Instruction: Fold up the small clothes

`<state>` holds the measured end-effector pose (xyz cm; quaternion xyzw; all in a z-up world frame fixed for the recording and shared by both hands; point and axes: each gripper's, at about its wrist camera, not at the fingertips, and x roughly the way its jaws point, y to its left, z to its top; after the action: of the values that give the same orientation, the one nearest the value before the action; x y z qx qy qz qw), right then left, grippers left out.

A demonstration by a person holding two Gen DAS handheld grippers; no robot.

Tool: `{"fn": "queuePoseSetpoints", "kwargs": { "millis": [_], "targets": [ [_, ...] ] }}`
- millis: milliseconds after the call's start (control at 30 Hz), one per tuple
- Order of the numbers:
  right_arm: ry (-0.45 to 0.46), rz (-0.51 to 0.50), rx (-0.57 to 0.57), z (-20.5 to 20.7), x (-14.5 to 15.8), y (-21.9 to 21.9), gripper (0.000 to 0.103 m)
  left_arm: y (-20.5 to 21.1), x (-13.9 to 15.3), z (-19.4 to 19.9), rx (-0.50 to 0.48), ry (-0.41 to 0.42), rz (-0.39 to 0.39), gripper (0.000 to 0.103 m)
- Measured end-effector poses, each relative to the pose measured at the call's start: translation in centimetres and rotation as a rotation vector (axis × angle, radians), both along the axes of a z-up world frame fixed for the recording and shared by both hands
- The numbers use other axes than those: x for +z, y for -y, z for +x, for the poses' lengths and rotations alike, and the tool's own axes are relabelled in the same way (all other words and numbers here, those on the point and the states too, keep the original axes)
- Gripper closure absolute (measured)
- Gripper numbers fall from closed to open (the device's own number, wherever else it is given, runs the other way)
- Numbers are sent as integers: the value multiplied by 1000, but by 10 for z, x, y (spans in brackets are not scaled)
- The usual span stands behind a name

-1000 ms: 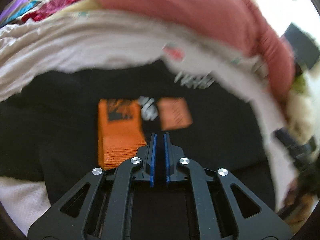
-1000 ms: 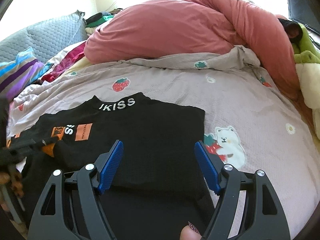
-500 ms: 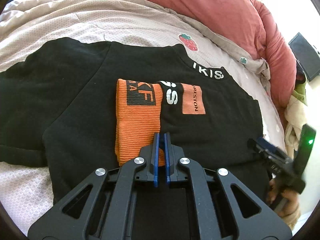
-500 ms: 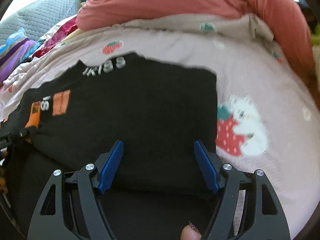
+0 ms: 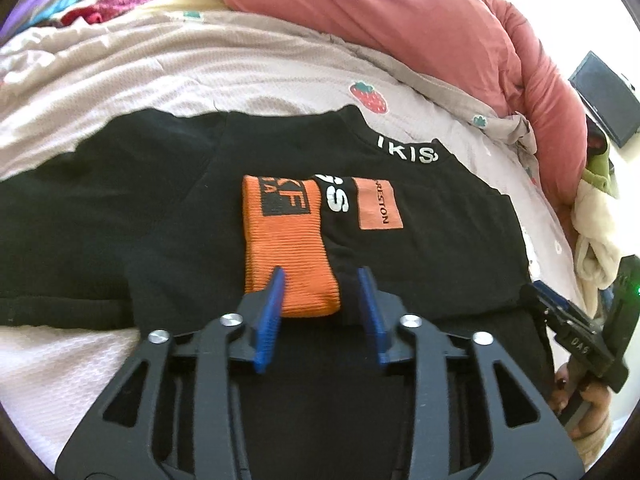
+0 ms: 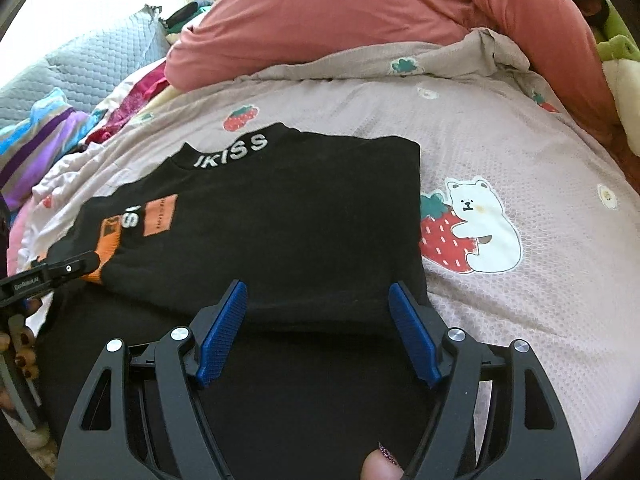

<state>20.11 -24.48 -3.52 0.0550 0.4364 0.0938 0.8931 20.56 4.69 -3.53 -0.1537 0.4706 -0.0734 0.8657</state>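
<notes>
A small black shirt (image 5: 420, 264) with a white-lettered collar lies flat on the bed. Its sleeve is folded across the chest, the orange cuff (image 5: 288, 248) lying beside an orange patch. My left gripper (image 5: 321, 276) is just over the cuff's near end and its jaws are opening. The cuff lies loose between the blue pads, which do not press on it. My right gripper (image 6: 317, 287) hovers open over the shirt (image 6: 300, 220) near its folded right edge, nothing between its fingers. In the right wrist view the left gripper (image 6: 60, 272) sits by the cuff (image 6: 108, 240) at far left.
The bed sheet (image 6: 500, 152) has strawberry and bear prints. A pink duvet (image 6: 360, 12) is bunched along the back. Colourful clothes (image 6: 48, 132) and a grey quilted pillow (image 6: 92, 64) lie at the left. A cream and green plush (image 5: 596, 224) and a dark screen (image 5: 604, 100) are on the right.
The left jaws were shut on the orange cuff and have now parted, leaving it lying on the shirt. The right gripper has stayed open above the shirt's right side.
</notes>
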Motion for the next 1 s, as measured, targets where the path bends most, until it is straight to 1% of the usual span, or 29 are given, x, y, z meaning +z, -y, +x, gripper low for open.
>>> {"fn": "queuePoseSetpoints", "kwargs": {
  "millis": [33, 100, 133, 200, 233, 367, 433, 500, 533, 567, 633, 1000],
  "targets": [
    [6, 5, -1, -1, 2, 0, 30, -1, 2, -2, 1, 6, 5, 67],
    [14, 14, -3, -4, 5, -1, 24, -4, 5, -5, 6, 15, 13, 62],
    [18, 18, -2, -4, 7, -1, 24, -5, 6, -6, 12, 18, 19, 60],
    [23, 24, 2, -7, 9, -4, 23, -8, 10, -9, 25, 31, 31, 51],
    [25, 24, 4, -7, 10, -5, 23, -10, 12, -11, 33, 39, 34, 49],
    [35, 28, 16, -10, 14, -12, 17, -18, 20, -16, 55, 64, 41, 33],
    [39, 29, 20, -11, 16, -15, 14, -21, 23, -19, 62, 74, 48, 28],
    [42, 31, 28, -11, 18, -19, 13, -25, 26, -21, 72, 84, 58, 20],
    [42, 29, 29, -11, 19, -21, 12, -26, 27, -22, 78, 88, 62, 18],
    [45, 26, 28, -11, 20, -22, 8, -27, 28, -24, 81, 90, 65, 17],
    [52, 28, 33, -11, 23, -26, 7, -31, 30, -26, 92, 96, 74, 11],
    [81, 23, 77, -13, 35, -53, 6, -54, 34, -33, 160, 98, 92, 10]
  ]
}}
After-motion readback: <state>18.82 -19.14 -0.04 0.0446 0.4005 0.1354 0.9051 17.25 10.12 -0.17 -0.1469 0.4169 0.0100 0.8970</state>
